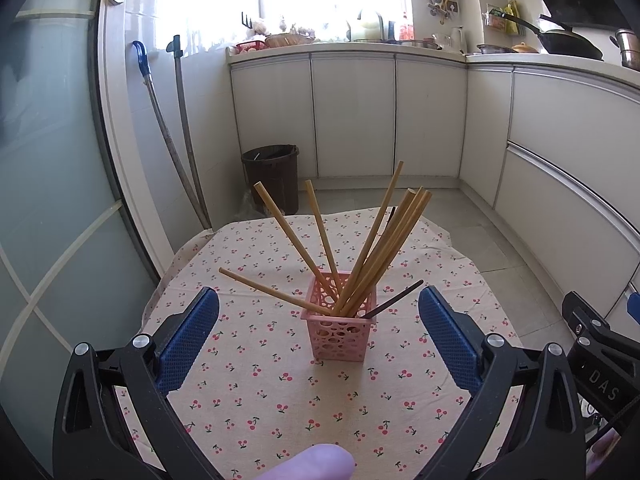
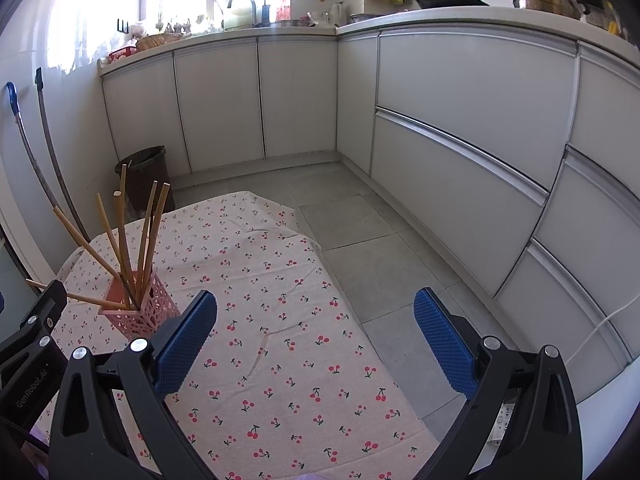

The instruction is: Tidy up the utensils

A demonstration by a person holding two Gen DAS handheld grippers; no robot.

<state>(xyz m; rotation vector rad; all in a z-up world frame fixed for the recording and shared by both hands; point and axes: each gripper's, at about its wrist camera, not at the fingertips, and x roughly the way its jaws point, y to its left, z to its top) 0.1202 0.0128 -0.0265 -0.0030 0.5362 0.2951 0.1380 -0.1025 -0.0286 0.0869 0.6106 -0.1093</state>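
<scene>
Pink perforated plastic forms the small square holder (image 1: 339, 322) that stands upright on the cherry-print cloth-covered table (image 1: 280, 400), roughly midway across it and nearer its far edge than its near one. Out of the holder fan the tan wooden chopsticks (image 1: 376, 248): a cluster leans toward the far right corner, two lean toward the far left, and one lies low, pointing out over the holder's left rim. A thin dark stick (image 1: 394, 303) also rests in the holder, slanting low to the right; a second dark one shows only as a sliver behind the right-hand cluster.

The left gripper (image 1: 319, 340) hovers on the near side of the holder with its blue textured pads (image 1: 188, 340) spread wide, nothing between them; the holder sits in line with the gap but beyond the pads, apart from both. A fingertip (image 1: 308, 462) shows at the bottom of the left wrist view.

The right gripper (image 2: 315, 342) is likewise spread wide and empty, above the table's right edge, one blue pad over the cloth and the other over the grey tiled floor (image 2: 360, 220). In its view the holder stands well to the left, near the far left corner.

Beyond the table are white cabinets (image 1: 352, 120) and a dark waste bin (image 1: 272, 176).
</scene>
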